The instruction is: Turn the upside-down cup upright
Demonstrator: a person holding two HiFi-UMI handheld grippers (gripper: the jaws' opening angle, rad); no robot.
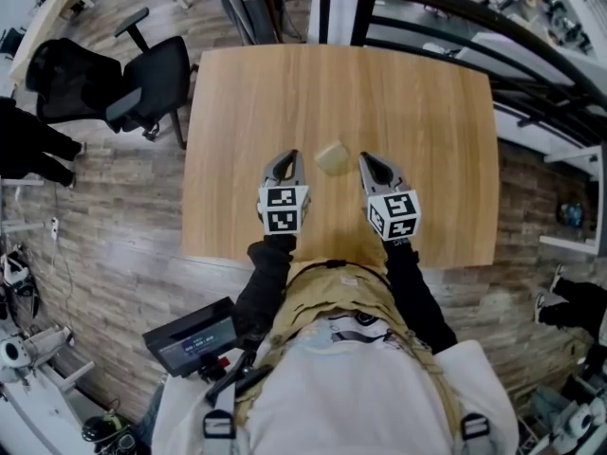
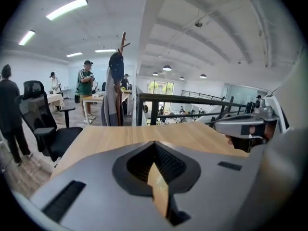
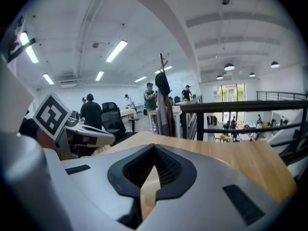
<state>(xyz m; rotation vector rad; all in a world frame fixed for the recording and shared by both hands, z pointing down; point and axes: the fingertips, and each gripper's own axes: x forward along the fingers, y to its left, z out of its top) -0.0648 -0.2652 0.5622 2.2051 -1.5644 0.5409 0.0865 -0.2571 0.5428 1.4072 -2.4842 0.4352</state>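
Head view showed the left gripper (image 1: 290,156) and right gripper (image 1: 364,159), each bearing black-and-white square markers (image 1: 283,209), closed and empty, flanking a tan cup (image 1: 332,157) on the table (image 1: 427,102).

I count one wooden surface (image 1: 417,112), and everything else is placed from it. On its near half lies one cup (image 1: 332,156), tan, the only loose thing on it. Above that same half I have two tongs, the left tongs (image 1: 290,155) and the right tongs (image 1: 364,159), and each carries one marker cube (image 1: 283,209), so two cubes. At the surface's left side stands one black office chair (image 1: 152,79). Past its far edge I make out one dark railing (image 2: 192,98) and one coat stand (image 2: 120,76). Farther off beyond that edge, at least four people (image 2: 86,88) are standing.
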